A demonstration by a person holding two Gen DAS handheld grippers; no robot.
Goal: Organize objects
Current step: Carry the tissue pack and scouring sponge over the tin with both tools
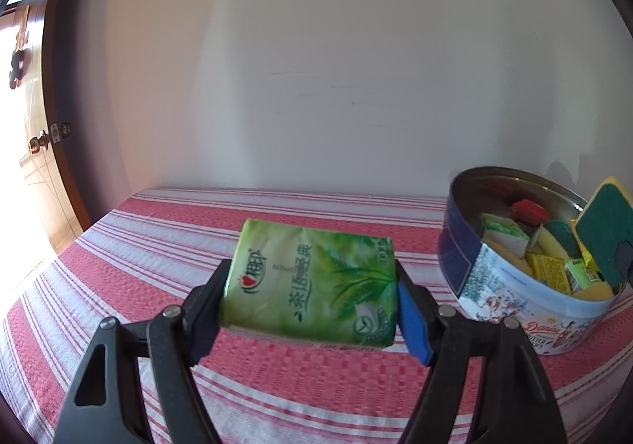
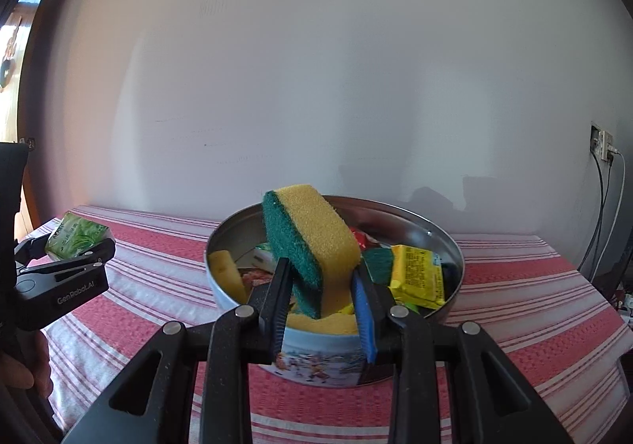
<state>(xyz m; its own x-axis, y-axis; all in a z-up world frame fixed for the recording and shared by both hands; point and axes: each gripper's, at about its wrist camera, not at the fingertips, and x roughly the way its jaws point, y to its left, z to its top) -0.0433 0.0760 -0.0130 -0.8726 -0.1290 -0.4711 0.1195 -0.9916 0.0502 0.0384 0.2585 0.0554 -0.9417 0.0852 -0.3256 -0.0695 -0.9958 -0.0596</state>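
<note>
Fingers point(image 2: 279, 309) of the right gripper point(image 2: 322, 305) are clamped on a yellow sponge with a green scouring side point(image 2: 312, 242), which is tilted above the round cookie tin point(image 2: 316, 361). Fingers point(image 1: 209, 301) of the left gripper point(image 1: 312, 305) are clamped on a green tissue pack point(image 1: 312, 282), held above the red and white striped cloth point(image 1: 158, 254), to the left of the tin. Inside the tin lie more sponges, a yellow packet point(image 2: 417, 276) and small green boxes point(image 1: 504, 236); behind stands a white wall point(image 1: 336, 68).
</note>
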